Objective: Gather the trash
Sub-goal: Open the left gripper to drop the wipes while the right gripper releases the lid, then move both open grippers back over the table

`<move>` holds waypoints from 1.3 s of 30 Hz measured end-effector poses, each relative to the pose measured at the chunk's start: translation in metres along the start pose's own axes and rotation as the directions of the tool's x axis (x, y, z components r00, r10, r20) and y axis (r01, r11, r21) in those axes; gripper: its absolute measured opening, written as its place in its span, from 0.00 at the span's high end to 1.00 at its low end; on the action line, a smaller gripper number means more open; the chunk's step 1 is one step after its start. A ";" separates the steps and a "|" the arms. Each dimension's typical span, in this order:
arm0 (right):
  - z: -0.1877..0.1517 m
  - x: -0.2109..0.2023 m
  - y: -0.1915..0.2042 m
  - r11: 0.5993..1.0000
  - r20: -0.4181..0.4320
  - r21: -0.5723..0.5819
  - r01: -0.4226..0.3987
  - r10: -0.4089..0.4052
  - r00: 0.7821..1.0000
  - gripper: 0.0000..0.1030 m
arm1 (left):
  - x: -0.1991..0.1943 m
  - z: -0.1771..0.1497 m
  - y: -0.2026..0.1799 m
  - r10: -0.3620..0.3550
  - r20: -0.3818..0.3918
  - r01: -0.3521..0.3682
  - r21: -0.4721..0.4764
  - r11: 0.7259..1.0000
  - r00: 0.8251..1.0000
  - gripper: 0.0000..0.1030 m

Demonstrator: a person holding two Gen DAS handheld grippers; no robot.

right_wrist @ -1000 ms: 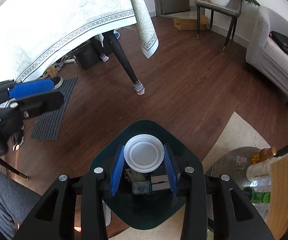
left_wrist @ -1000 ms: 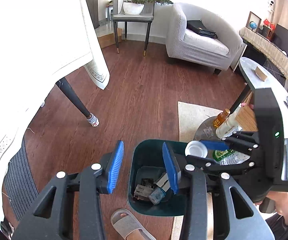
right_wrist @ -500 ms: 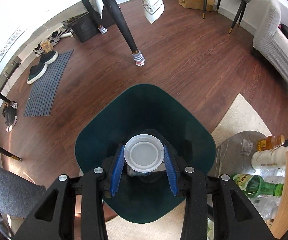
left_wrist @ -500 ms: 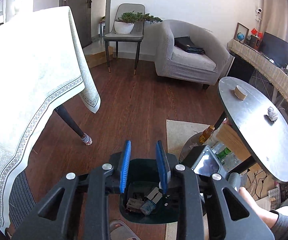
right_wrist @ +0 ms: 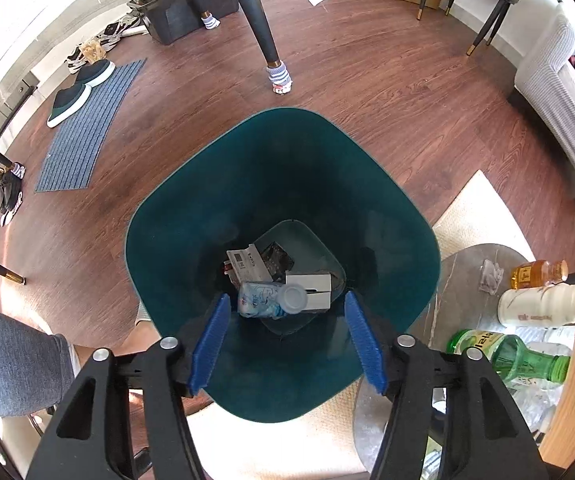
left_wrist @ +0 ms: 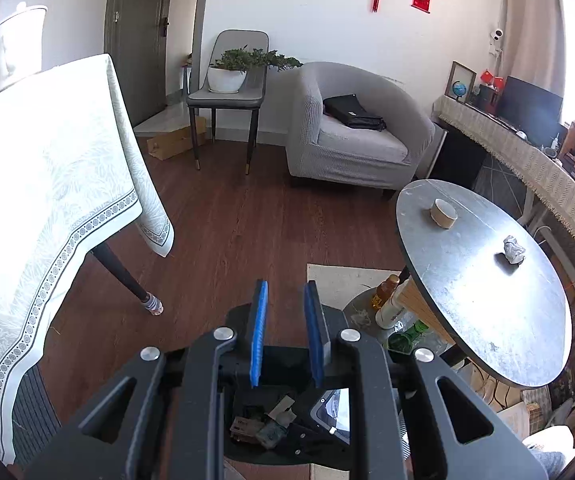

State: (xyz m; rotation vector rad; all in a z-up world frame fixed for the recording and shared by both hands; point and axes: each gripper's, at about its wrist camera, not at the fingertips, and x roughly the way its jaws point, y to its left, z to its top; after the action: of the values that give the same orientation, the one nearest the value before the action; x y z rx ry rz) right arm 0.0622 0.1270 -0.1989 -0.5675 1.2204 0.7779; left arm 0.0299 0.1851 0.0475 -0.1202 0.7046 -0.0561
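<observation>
Seen from the right wrist camera, a grey striped mat [right_wrist: 87,128] with a pair of slippers [right_wrist: 77,92] lies at ten o'clock on the wood floor, and a dark green trash bin [right_wrist: 191,208] with a rounded-square rim fills the centre. At its bottom lie a crushed clear plastic cup [right_wrist: 271,300], white cartons and crumpled wrappers. The right gripper [right_wrist: 285,340] hangs over the bin's six o'clock rim, its blue-padded fingers spread wide and holding nothing. At three to four o'clock, bottles [right_wrist: 511,354] stand on a low shelf beside the bin. In the left wrist view, a table with a patterned cloth [left_wrist: 55,208] occupies nine o'clock; the left gripper [left_wrist: 285,332] points into the room, its blue pads drawn close with a narrow gap, gripping nothing. At three o'clock, a crumpled paper ball [left_wrist: 513,249] and a small round block [left_wrist: 443,213] rest well apart on a round grey table [left_wrist: 487,320].
</observation>
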 end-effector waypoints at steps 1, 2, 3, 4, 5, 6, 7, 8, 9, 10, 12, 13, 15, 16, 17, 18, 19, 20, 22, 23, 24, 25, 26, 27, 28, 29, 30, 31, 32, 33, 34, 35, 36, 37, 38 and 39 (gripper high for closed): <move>-0.002 -0.005 0.000 1.000 0.010 -0.001 -0.002 0.002 1.000 0.41 | 0.000 0.001 -0.003 0.000 0.002 0.000 0.004 1.000 1.000 0.80; -0.003 -0.011 0.000 1.000 0.025 0.000 -0.007 0.007 1.000 0.41 | 0.000 0.003 -0.006 -0.001 0.005 0.001 0.006 1.000 1.000 0.80; -0.004 -0.017 -0.001 1.000 0.042 0.000 -0.015 0.015 0.999 0.41 | 0.001 0.005 -0.008 -0.004 0.008 0.004 0.007 1.000 1.000 0.80; -0.006 -0.025 -0.002 1.000 0.061 0.000 -0.025 0.024 0.998 0.41 | 0.002 0.007 -0.010 -0.006 0.011 0.006 0.006 1.000 1.000 0.80; -0.007 -0.034 -0.003 0.999 0.083 0.003 -0.036 0.035 0.996 0.41 | 0.002 0.008 -0.012 -0.008 0.014 0.008 0.006 1.000 1.000 0.80; -0.009 -0.043 -0.006 0.999 0.105 0.005 -0.048 0.047 0.993 0.41 | 0.002 0.010 -0.015 -0.009 0.017 0.009 0.008 1.000 1.000 0.80; -0.010 -0.053 -0.008 0.998 0.128 0.008 -0.058 0.056 0.990 0.41 | 0.002 0.011 -0.017 -0.009 0.019 0.009 0.008 1.000 1.000 0.80; -0.012 -0.064 -0.010 0.998 0.153 0.011 -0.066 0.064 0.986 0.41 | 0.002 0.012 -0.020 -0.009 0.020 0.009 0.008 1.000 1.000 0.80; -0.013 -0.073 -0.012 0.997 0.176 0.015 -0.072 0.068 0.982 0.41 | 0.003 0.013 -0.023 -0.009 0.020 0.009 0.008 1.000 1.000 0.80; -0.014 -0.083 -0.015 0.997 0.201 0.020 -0.078 0.072 0.977 0.41 | 0.004 0.014 -0.025 -0.010 0.019 0.010 0.008 1.000 1.000 0.80; -0.015 -0.101 -0.017 0.997 0.241 0.020 -0.078 0.071 0.968 0.41 | 0.007 0.014 -0.031 -0.006 0.015 0.006 0.016 1.000 1.000 0.80; -0.016 -0.109 -0.018 0.997 0.258 0.019 -0.076 0.069 0.964 0.41 | 0.008 0.014 -0.034 -0.002 0.018 0.002 0.019 1.000 1.000 0.80; -0.018 -0.124 -0.020 0.996 0.293 0.022 -0.082 0.072 0.954 0.41 | 0.009 0.015 -0.040 -0.005 0.016 0.004 0.021 1.000 1.000 0.80; -0.020 -0.131 -0.022 0.996 0.308 0.024 -0.089 0.077 0.948 0.41 | 0.010 0.016 -0.042 -0.005 0.018 0.005 0.018 1.000 1.000 0.80; -0.021 -0.138 -0.025 0.995 0.324 0.027 -0.093 0.079 0.943 0.41 | 0.010 0.018 -0.044 -0.009 0.020 0.009 0.014 1.000 1.000 0.80; -0.023 -0.146 -0.028 0.995 0.340 0.031 -0.093 0.077 0.937 0.41 | 0.011 0.019 -0.046 -0.015 0.022 0.015 0.013 1.000 1.000 0.80; -0.026 -0.153 -0.030 0.995 0.355 0.033 -0.091 0.074 0.932 0.41 | 0.012 0.021 -0.048 -0.015 0.024 0.015 0.014 1.000 1.000 0.80; -0.028 -0.160 -0.032 0.995 0.370 0.036 -0.090 0.070 0.926 0.41 | 0.013 0.022 -0.051 -0.014 0.024 0.014 0.016 1.000 1.000 0.80; -0.033 -0.174 -0.037 0.996 0.400 0.043 -0.079 0.055 0.915 0.41 | 0.016 0.024 -0.058 -0.023 0.028 0.022 0.023 0.999 0.999 0.80; -0.036 -0.181 -0.041 0.996 0.414 0.049 -0.072 0.045 0.909 0.41 | 0.017 0.025 -0.062 -0.026 0.030 0.026 0.026 0.999 0.999 0.80; -0.038 -0.187 -0.045 0.996 0.426 0.057 -0.067 0.036 0.904 0.41 | 0.019 0.026 -0.065 -0.031 0.031 0.030 0.028 0.999 0.999 0.80; -0.040 -0.193 -0.049 0.996 0.437 0.067 -0.062 0.027 0.899 0.41 | 0.021 0.026 -0.069 -0.035 0.029 0.034 0.029 0.999 0.999 0.80; -0.043 -0.198 -0.055 0.995 0.448 0.077 -0.058 0.017 0.894 0.41 | 0.024 0.027 -0.072 -0.037 0.025 0.036 0.031 0.999 0.999 0.79; -0.046 -0.203 -0.061 0.994 0.459 0.090 -0.054 0.007 0.889 0.41 | 0.026 0.027 -0.077 -0.040 0.023 0.039 0.036 0.999 0.999 0.79; -0.049 -0.208 -0.068 0.993 0.469 0.103 -0.055 0.000 0.883 0.41 | 0.028 0.028 -0.081 -0.043 0.022 0.042 0.041 0.998 0.999 0.78; -0.051 -0.213 -0.074 0.992 0.478 0.116 -0.055 -0.008 0.878 0.41 | 0.030 0.030 -0.085 -0.047 0.023 0.046 0.044 0.998 0.999 0.77; -0.054 -0.217 -0.081 0.990 0.486 0.129 -0.052 -0.017 0.874 0.41 | 0.032 0.032 -0.090 -0.053 0.025 0.051 0.047 0.998 0.998 0.72; -0.058 -0.222 -0.088 0.988 0.493 0.145 -0.051 -0.028 0.870 0.41 | 0.033 0.034 -0.094 -0.060 0.027 0.058 0.049 0.997 0.998 0.71; -0.060 -0.226 -0.095 0.986 0.500 0.160 -0.049 -0.039 0.865 0.41 | 0.036 0.035 -0.099 -0.066 0.027 0.065 0.050 0.997 0.997 0.70; -0.064 -0.229 -0.102 0.983 0.505 0.175 -0.047 -0.048 0.862 0.41 | 0.038 0.037 -0.103 -0.073 0.025 0.072 0.050 0.996 0.997 0.69; -0.067 -0.232 -0.108 0.981 0.510 0.190 -0.045 -0.059 0.858 0.41 | 0.042 0.038 -0.108 -0.079 0.023 0.078 0.050 0.996 0.997 0.66; -0.071 -0.235 -0.116 0.978 0.514 0.207 -0.038 -0.076 0.854 0.41 | 0.046 0.039 -0.112 -0.082 0.022 0.080 0.050 0.995 0.996 0.65; -0.074 -0.237 -0.122 0.974 0.516 0.224 -0.028 -0.095 0.852 0.41 | 0.049 0.040 -0.116 -0.080 0.022 0.079 0.052 0.995 0.997 0.62; -0.078 -0.240 -0.129 0.970 0.516 0.243 -0.019 -0.113 0.849 0.41 | 0.054 0.042 -0.120 -0.075 0.021 0.074 0.057 0.996 0.997 0.57; -0.082 -0.242 -0.137 0.965 0.518 0.262 -0.016 -0.126 0.846 0.40 | 0.058 0.043 -0.124 -0.074 0.020 0.073 0.060 0.996 0.997 0.56; -0.087 -0.244 -0.145 0.959 0.519 0.283 -0.013 -0.142 0.843 0.40 | 0.063 0.044 -0.127 -0.075 0.017 0.073 0.060 0.995 0.997 0.55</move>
State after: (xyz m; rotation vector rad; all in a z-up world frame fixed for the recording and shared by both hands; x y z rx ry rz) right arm 0.0870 -0.0818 0.0103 -0.1353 0.7607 0.6337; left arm 0.1048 0.0570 0.0563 -0.0896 0.6787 -0.1466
